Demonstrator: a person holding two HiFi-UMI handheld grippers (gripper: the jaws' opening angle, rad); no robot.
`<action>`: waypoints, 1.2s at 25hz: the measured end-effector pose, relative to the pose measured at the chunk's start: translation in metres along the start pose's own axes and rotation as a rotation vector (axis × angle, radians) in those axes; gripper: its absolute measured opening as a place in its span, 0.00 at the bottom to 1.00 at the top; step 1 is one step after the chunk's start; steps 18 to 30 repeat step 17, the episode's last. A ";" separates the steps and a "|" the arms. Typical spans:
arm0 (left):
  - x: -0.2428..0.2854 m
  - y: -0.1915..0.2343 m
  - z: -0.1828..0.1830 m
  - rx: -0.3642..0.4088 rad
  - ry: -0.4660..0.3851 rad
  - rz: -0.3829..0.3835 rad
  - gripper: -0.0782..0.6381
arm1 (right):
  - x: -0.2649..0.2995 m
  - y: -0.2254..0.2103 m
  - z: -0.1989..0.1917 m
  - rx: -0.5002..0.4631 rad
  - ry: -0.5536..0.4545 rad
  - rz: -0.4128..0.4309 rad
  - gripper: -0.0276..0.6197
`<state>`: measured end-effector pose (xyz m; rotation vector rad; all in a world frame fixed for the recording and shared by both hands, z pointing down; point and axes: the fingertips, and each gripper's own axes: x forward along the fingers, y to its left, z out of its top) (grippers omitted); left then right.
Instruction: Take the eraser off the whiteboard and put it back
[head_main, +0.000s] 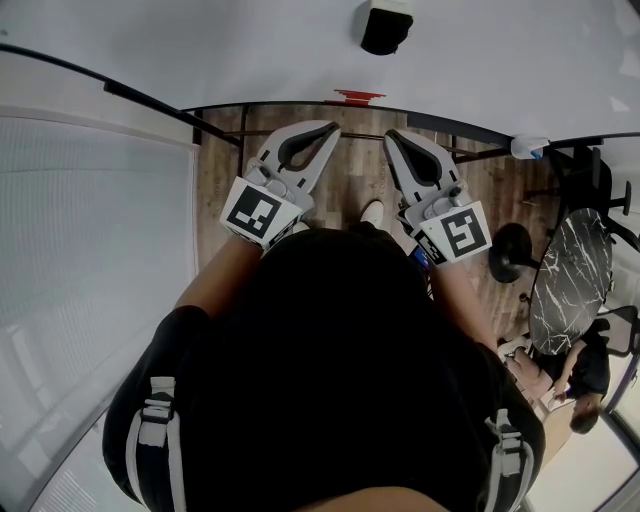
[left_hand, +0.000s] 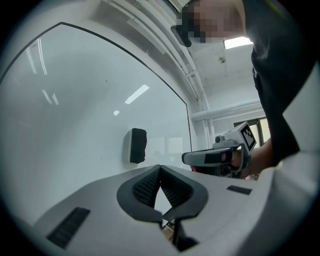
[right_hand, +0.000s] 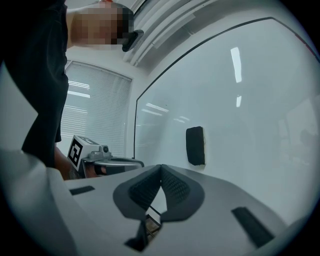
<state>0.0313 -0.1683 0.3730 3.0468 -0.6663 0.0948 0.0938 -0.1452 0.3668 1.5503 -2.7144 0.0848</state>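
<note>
A black eraser (head_main: 386, 28) sticks to the whiteboard (head_main: 200, 50) ahead of me, above and a little right of both grippers. In the left gripper view the eraser (left_hand: 137, 145) hangs on the board just beyond the tips; in the right gripper view the eraser (right_hand: 195, 146) sits ahead to the right. My left gripper (head_main: 330, 128) and right gripper (head_main: 392, 135) are held side by side, level, short of the board. On both, the jaws meet at the tips with nothing between them, as the left gripper (left_hand: 160, 167) and the right gripper (right_hand: 161, 166) show in their own views.
Window blinds (head_main: 90, 220) fill the left side. Under the board's lower edge lies wooden floor (head_main: 355, 170). A round marble table (head_main: 570, 275) and dark chairs (head_main: 590, 175) stand at the right, with a seated person (head_main: 585, 385) beyond them. A small red piece (head_main: 358, 97) sits on the board's lower rim.
</note>
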 end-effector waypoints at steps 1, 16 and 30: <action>0.000 0.001 0.000 0.000 0.004 0.001 0.12 | 0.001 0.000 0.000 -0.001 0.000 0.002 0.05; -0.003 0.006 -0.008 0.001 0.061 0.014 0.12 | 0.002 -0.005 -0.005 0.003 0.020 0.005 0.05; -0.003 0.007 -0.008 0.001 0.058 0.015 0.12 | 0.002 -0.005 -0.005 0.003 0.020 0.005 0.05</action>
